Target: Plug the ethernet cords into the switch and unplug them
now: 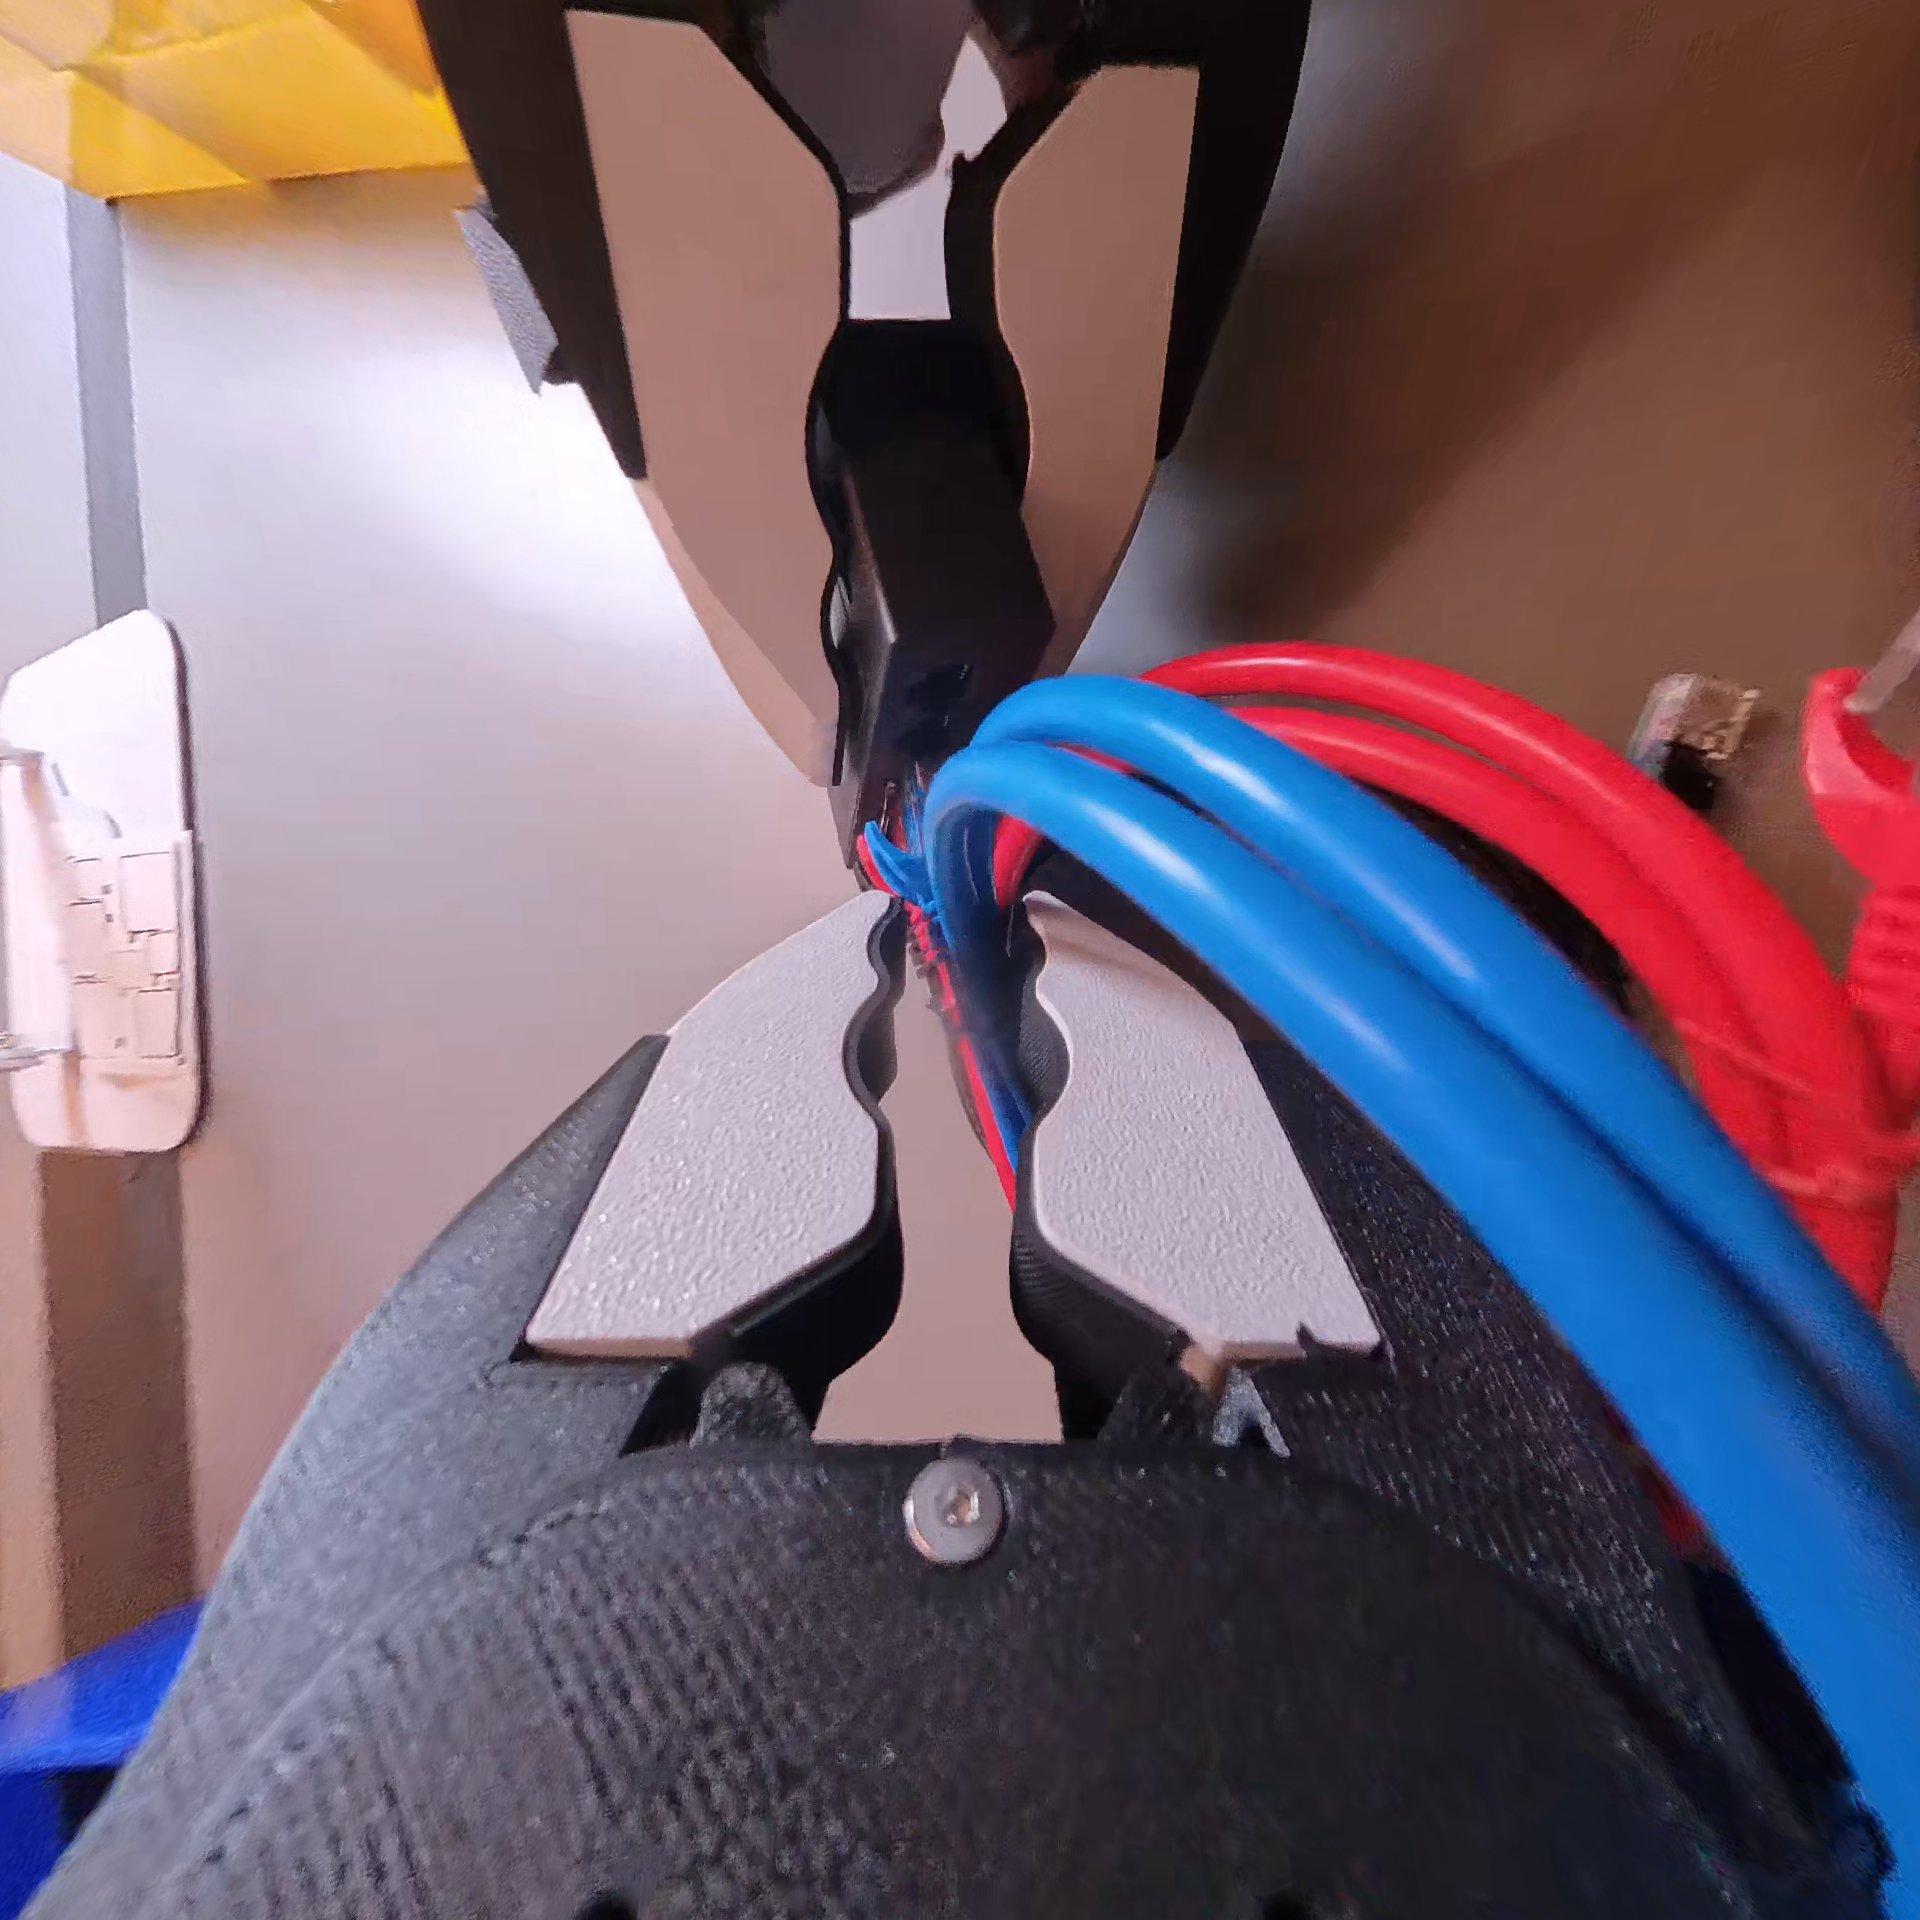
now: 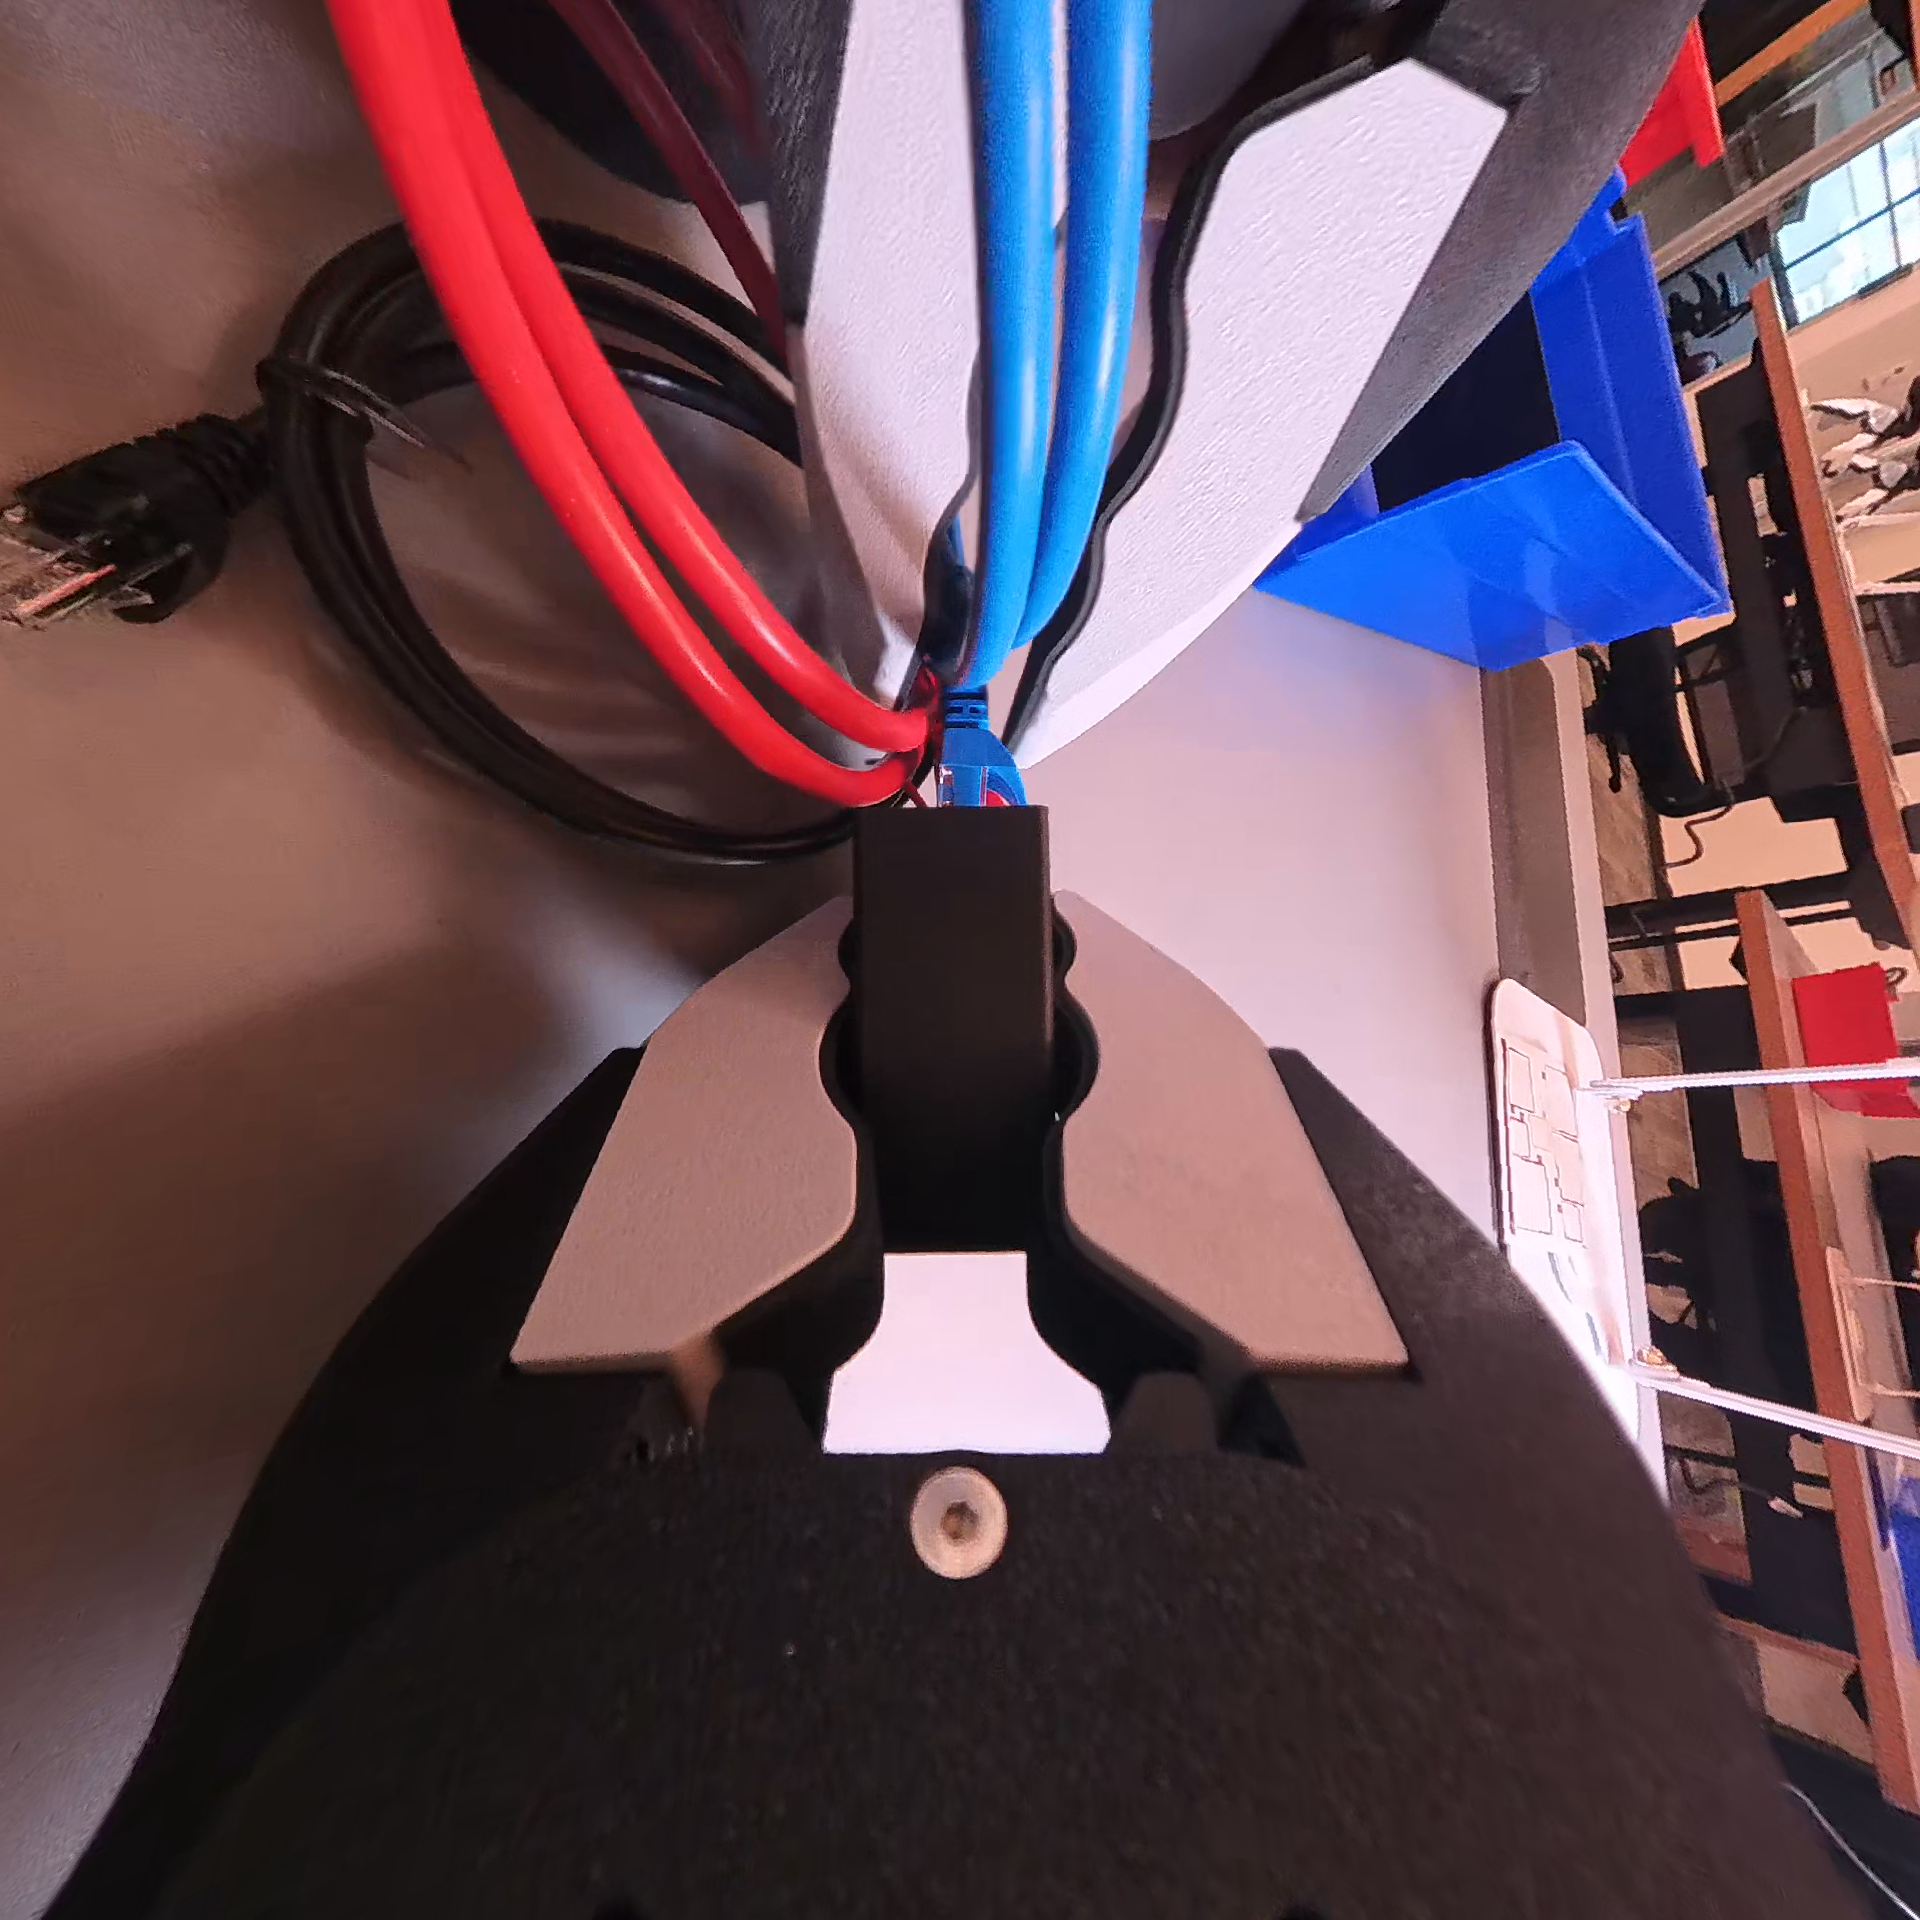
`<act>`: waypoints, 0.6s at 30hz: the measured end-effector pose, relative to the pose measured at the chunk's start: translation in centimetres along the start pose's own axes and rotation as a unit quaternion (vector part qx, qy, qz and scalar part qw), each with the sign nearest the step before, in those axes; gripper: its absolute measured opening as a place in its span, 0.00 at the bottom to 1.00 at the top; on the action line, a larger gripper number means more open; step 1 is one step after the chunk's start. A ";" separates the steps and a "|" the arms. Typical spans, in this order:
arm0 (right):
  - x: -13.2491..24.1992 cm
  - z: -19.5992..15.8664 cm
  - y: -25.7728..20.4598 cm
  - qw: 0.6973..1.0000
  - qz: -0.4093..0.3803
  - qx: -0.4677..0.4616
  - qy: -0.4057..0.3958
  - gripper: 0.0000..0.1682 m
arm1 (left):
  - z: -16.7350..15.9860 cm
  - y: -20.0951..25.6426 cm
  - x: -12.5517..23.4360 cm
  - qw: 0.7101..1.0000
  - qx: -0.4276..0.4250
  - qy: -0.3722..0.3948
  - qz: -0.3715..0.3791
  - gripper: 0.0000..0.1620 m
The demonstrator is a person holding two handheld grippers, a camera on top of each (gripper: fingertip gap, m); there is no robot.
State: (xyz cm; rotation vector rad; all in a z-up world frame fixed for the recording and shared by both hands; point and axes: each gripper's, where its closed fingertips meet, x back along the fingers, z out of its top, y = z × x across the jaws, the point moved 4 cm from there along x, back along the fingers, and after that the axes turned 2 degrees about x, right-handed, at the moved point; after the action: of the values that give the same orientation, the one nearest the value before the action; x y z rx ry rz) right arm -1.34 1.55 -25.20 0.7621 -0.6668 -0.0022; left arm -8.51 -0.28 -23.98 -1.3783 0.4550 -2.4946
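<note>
My right gripper [image 2: 951, 925] is shut on a small black switch [image 2: 951, 1018] and holds it pointing at my left gripper. A blue ethernet plug [image 2: 971, 764] sits at the switch's far end, and red cords [image 2: 582, 436] also run to that end. My left gripper [image 1: 956, 925] faces the switch [image 1: 925, 499] tip to tip. It is shut on the blue cords [image 1: 1299, 894] just behind the plug, with red cords [image 1: 1558, 790] looping beside them. Whether the plug is fully seated in its port is hidden.
A coiled black cord with a loose plug [image 2: 104, 540] lies to the left on the table. A loose red plug [image 1: 1860, 748] and a clear plug [image 1: 1694, 727] lie to the right. Blue bins [image 2: 1507, 561], a yellow box [image 1: 208, 94] and a white card holder [image 1: 94, 883] stand nearby.
</note>
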 end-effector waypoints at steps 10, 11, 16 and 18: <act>-0.1 0.0 0.0 1.000 0.003 -0.002 -0.005 0.18 | -0.5 -0.8 0.5 0.993 0.093 0.059 -0.043 0.13; -0.1 0.0 0.1 1.000 0.003 -0.003 -0.006 0.18 | -0.4 -0.8 0.4 0.994 0.087 0.054 -0.035 0.13; 0.0 -0.1 0.1 1.000 0.002 -0.006 -0.011 0.18 | 0.1 -0.9 0.1 0.999 0.042 0.026 0.017 0.12; -0.1 0.1 0.0 1.000 0.002 -0.005 -0.005 0.18 | 0.8 -0.8 -0.2 0.999 0.024 0.030 0.038 0.12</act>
State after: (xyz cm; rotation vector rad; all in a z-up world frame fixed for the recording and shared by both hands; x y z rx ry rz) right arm -1.45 1.52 -25.20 0.7518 -0.6782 -0.0054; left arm -7.83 0.40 -23.44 -1.2485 0.4483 -2.4738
